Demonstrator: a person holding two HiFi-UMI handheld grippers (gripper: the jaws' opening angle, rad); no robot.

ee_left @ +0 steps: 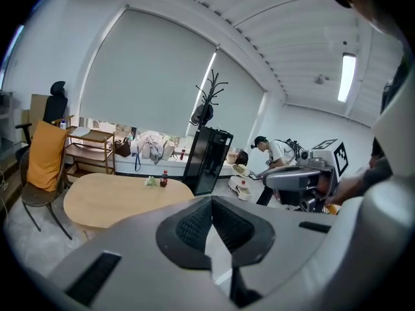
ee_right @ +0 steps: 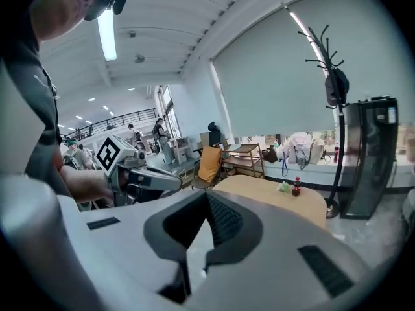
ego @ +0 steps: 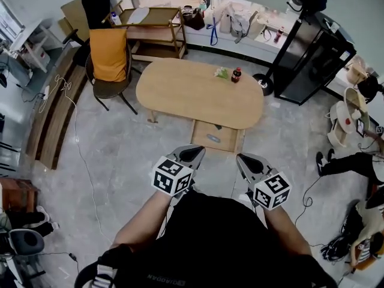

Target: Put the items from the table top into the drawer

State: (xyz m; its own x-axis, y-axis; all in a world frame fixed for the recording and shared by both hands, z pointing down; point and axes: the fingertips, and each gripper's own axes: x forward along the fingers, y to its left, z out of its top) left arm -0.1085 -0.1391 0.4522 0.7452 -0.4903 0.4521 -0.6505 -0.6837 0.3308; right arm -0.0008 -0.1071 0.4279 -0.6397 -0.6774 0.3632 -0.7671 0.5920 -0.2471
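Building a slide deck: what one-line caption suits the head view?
Shut and empty, left claw and right claw face a table with a bottle and open drawer.

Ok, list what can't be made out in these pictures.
- Green-white item beside the bottle: too small in every view to identify.
- Grey thing in the drawer: head view, too small to name.
- Drawer: in neither gripper view; the left gripper and right gripper block it with their own bodies.
- Label on the bottle: too small to read.
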